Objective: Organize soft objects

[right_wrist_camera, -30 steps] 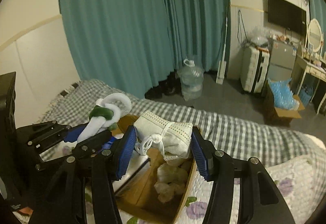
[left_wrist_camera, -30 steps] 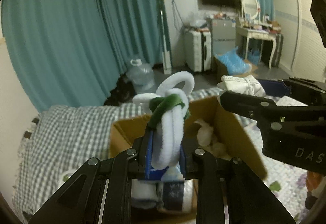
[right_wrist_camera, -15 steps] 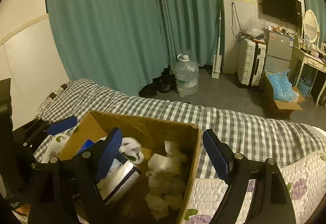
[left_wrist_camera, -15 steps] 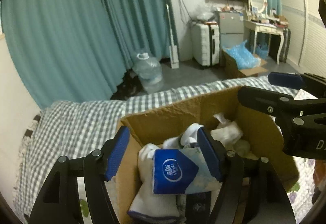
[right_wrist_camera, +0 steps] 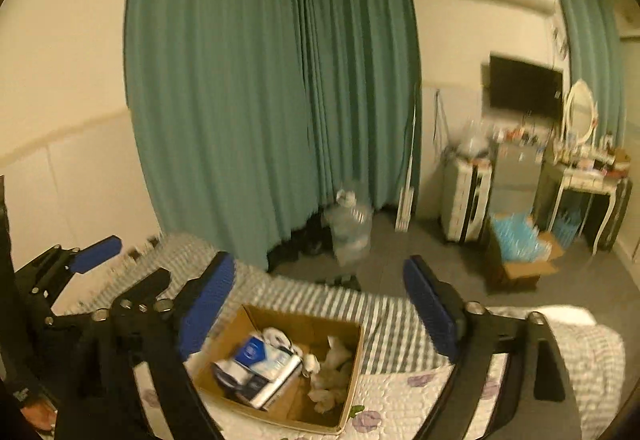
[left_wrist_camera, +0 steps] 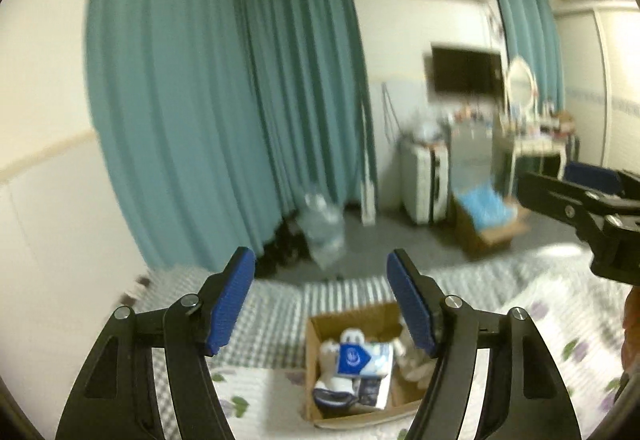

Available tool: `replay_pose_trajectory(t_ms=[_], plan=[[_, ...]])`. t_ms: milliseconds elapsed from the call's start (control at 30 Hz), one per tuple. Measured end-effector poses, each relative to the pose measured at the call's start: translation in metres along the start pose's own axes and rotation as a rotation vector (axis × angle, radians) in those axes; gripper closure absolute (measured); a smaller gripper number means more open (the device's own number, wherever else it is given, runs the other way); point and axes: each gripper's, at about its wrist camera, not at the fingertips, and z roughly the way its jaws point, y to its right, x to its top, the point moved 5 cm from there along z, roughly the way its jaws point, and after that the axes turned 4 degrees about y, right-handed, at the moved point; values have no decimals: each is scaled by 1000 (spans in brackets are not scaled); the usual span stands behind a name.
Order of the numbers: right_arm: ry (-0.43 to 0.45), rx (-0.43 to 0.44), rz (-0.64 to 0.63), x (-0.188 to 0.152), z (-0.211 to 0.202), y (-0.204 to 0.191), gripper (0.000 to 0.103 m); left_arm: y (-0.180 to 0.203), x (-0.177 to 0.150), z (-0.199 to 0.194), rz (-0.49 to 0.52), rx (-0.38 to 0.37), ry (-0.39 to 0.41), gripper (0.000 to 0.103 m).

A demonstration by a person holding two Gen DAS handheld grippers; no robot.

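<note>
Left gripper: the left gripper (left_wrist_camera: 320, 304) hangs high above the bed with its jaws spread wide and nothing between the blue pads (left_wrist_camera: 230, 302); held up like this, it is clear of the box.
Right gripper: the right gripper (right_wrist_camera: 318, 314) is likewise released and empty, well above the box; it also shows at the right edge of the left wrist view.
Cardboard box: the cardboard box (right_wrist_camera: 352, 372) sits open on the bed, flaps out of the way so things can be dropped straight in.
Soft objects: the task's things lie inside the box, a blue-and-white tissue pack (right_wrist_camera: 260, 356) on the left side and a heap of pale cotton-like pieces (right_wrist_camera: 332, 376) on the right; a white looped item (right_wrist_camera: 276, 336) lies by the pack, too blurred to name.
Bed: a checked blanket (right_wrist_camera: 384, 320) covers the far part and a floral quilt (right_wrist_camera: 404, 396) the near part; the box rests where they meet.
Judgement: with both grippers empty and the goods in the box, the sorting looks finished or close to it; nothing loose shows on the visible bedding.
Caution: both views are motion-blurred, so small items may be missed.
</note>
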Motion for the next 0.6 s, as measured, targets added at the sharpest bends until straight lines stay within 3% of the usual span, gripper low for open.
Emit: replay_pose_trajectory(t_ms=[33, 100, 200, 367, 500, 600], plan=[[21, 0, -5, 9, -13, -3, 7, -3, 12, -21, -8, 6, 35, 31], [86, -10, -39, 33, -58, -12, 1, -8, 32, -57, -9, 24, 106, 9], [156, -29, -64, 55, -106, -20, 1, -12, 55, -113, -13, 71, 243, 8], [257, -5, -47, 68, -179, -24, 0, -23, 69, -181, -45, 88, 361, 7], [316, -61, -103, 43, -219, -28, 0, -23, 49, -217, -22, 129, 443, 5], [325, -80, -117, 12, -230, -30, 0, -25, 28, -218, -37, 99, 439, 5]])
